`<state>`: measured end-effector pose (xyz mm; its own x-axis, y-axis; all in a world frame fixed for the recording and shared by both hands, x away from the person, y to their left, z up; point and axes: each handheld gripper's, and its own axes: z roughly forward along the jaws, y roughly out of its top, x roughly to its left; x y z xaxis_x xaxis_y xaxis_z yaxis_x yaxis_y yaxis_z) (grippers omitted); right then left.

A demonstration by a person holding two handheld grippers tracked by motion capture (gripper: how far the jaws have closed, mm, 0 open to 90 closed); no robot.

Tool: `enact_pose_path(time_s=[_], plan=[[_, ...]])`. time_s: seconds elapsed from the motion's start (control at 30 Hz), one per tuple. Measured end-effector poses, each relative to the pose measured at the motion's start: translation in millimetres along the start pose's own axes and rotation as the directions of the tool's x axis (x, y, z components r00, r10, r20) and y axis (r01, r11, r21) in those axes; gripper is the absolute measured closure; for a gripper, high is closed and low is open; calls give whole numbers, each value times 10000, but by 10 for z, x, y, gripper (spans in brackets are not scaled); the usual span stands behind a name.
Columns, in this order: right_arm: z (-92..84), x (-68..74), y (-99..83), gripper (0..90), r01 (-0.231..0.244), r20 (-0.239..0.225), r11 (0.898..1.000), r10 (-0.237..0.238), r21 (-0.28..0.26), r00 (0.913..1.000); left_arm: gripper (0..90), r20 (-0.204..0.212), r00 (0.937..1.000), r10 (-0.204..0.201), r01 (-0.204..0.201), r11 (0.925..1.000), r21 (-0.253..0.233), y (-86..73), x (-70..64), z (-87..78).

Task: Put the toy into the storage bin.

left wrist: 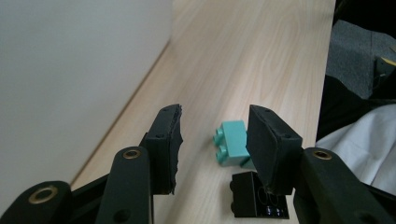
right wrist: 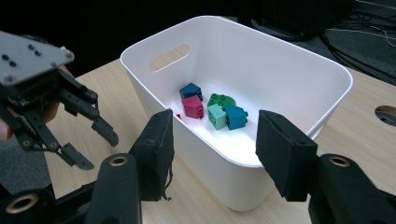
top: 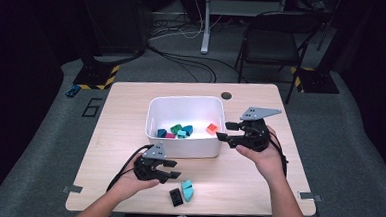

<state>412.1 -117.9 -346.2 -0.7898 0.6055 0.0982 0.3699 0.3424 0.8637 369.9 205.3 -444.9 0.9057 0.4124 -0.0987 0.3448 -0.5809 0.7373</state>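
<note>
Your left gripper (top: 172, 169) sits low over the near edge of the table (top: 257, 182), jaws partly apart with nothing between them. Just past its tips lie two small studded plastic bricks, touching: a teal brick (left wrist: 232, 143) with round knobs along one side, and a glossy black brick (left wrist: 254, 200) nearer you. In the left gripper view the right-hand jaw covers part of both, so you cannot see their full shapes. The tabletop is pale wood with fine grain. Farther off, your right gripper (top: 223, 131) hovers at the right wall of the white bin (top: 153, 111), also open and empty. The bin is smooth plastic with rounded corners and a slot handle, holding a loose heap of coloured bricks (right wrist: 211, 110).
</note>
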Motion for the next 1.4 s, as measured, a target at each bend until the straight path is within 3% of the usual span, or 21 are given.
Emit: enact_pose_path(time_s=[0.93,1.23,1.4], plan=[[16,-5,-9,460,-33,-10,10000,33,31,10000,496,808,9967,-104,58,9983,574,-321,-120,283],[16,-4,-9,461,-24,0,10000,24,34,10000,500,641,9979,56,-121,9947,1017,-391,-131,385],[9,-7,-8,461,-42,18,10000,42,5,10000,505,448,9988,-198,156,9955,933,-418,-69,386]])
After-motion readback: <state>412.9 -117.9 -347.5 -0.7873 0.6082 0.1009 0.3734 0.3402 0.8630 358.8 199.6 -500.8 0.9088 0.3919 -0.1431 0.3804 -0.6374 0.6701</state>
